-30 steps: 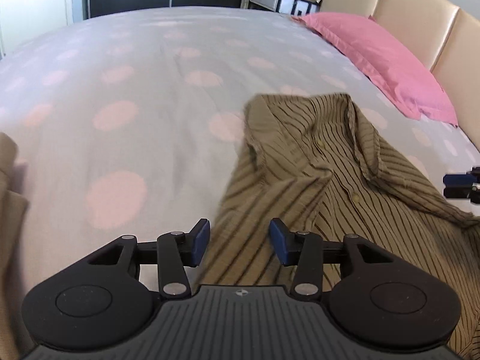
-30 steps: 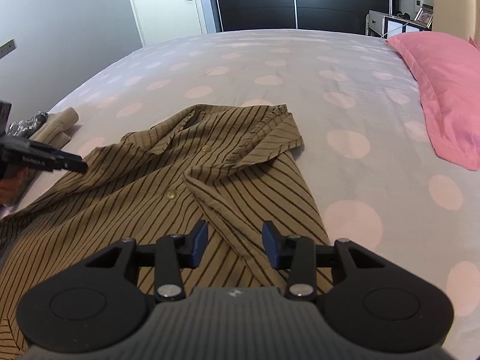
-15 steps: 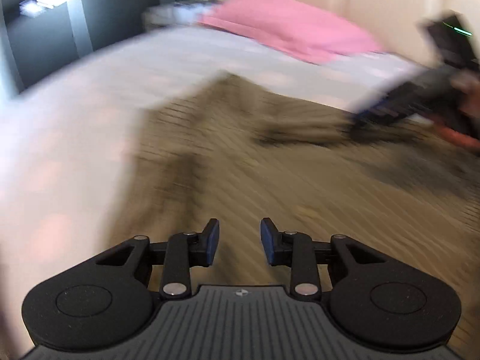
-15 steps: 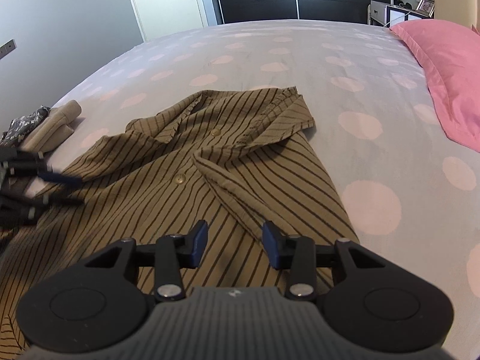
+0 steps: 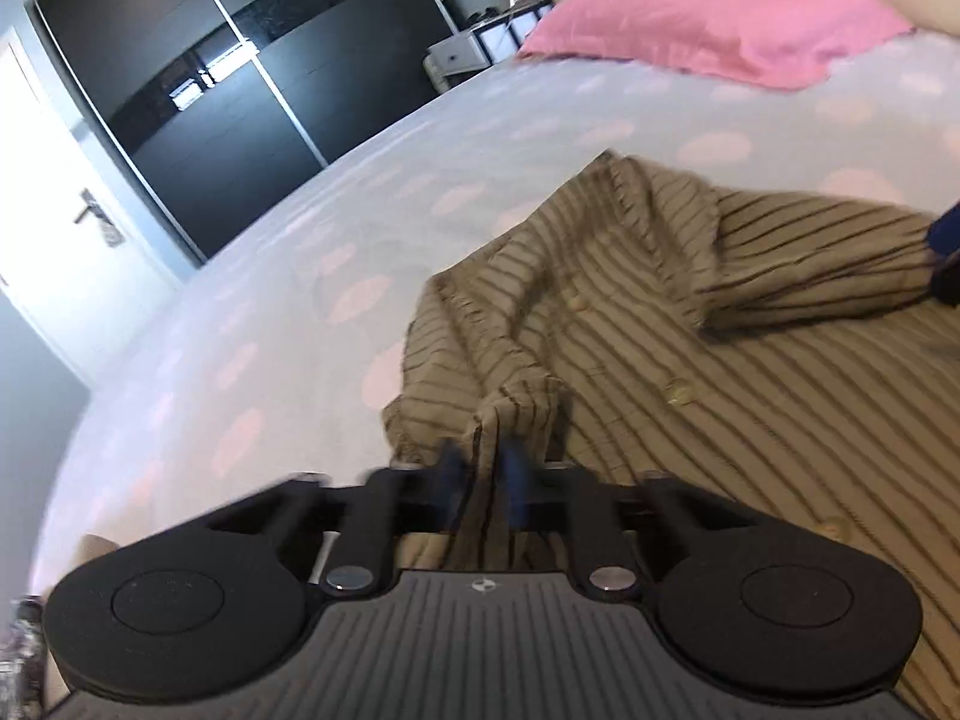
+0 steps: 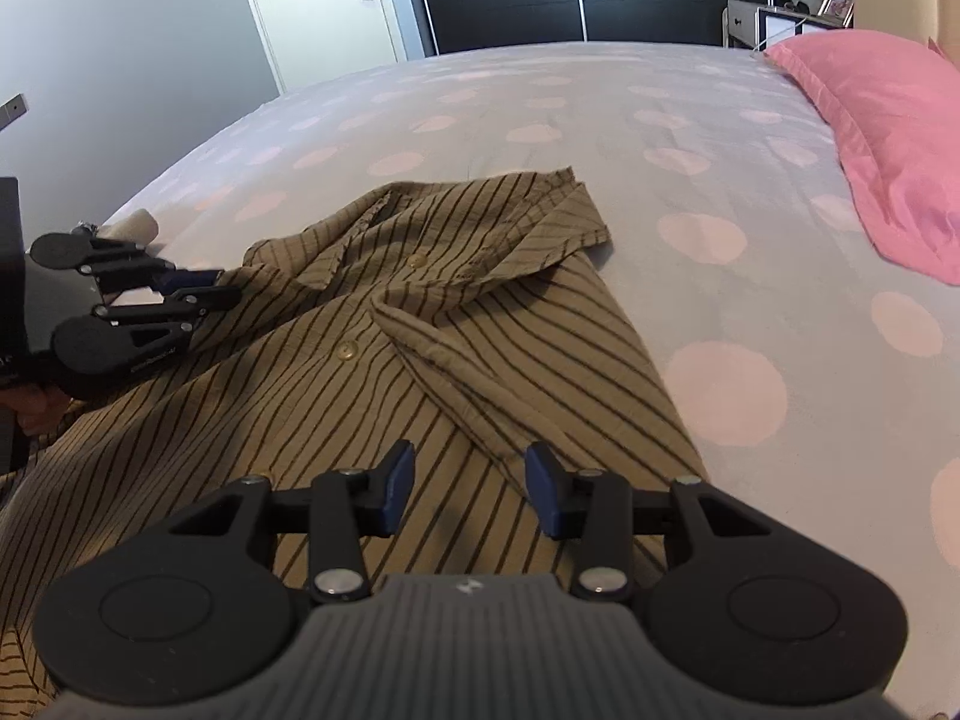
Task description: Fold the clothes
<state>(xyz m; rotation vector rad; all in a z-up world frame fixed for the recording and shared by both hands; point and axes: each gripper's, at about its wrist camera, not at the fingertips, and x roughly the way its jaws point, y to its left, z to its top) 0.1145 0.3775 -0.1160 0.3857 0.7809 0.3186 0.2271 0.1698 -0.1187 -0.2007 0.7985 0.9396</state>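
A tan button-up shirt with dark stripes (image 6: 420,324) lies spread on the bed, its collar towards the far side. In the left wrist view the same shirt (image 5: 750,372) fills the right half. My left gripper (image 5: 481,471) is shut on a bunched fold of the shirt's left shoulder, with cloth pinched between the blue pads. From the right wrist view the left gripper (image 6: 219,291) shows side-on at the shirt's left edge. My right gripper (image 6: 469,477) hovers open over the shirt's folded right sleeve, nothing between its fingers.
The bed (image 6: 600,120) has a pale sheet with pink dots. A pink pillow (image 6: 888,138) lies at the right by the headboard. Folded beige cloth (image 6: 135,225) sits at the bed's left edge. Dark wardrobe doors (image 5: 240,108) and a white door stand beyond.
My left gripper swung to the shirt's left shoulder and shut on a fold of it. My right gripper crept slightly forward over the sleeve and stayed open.
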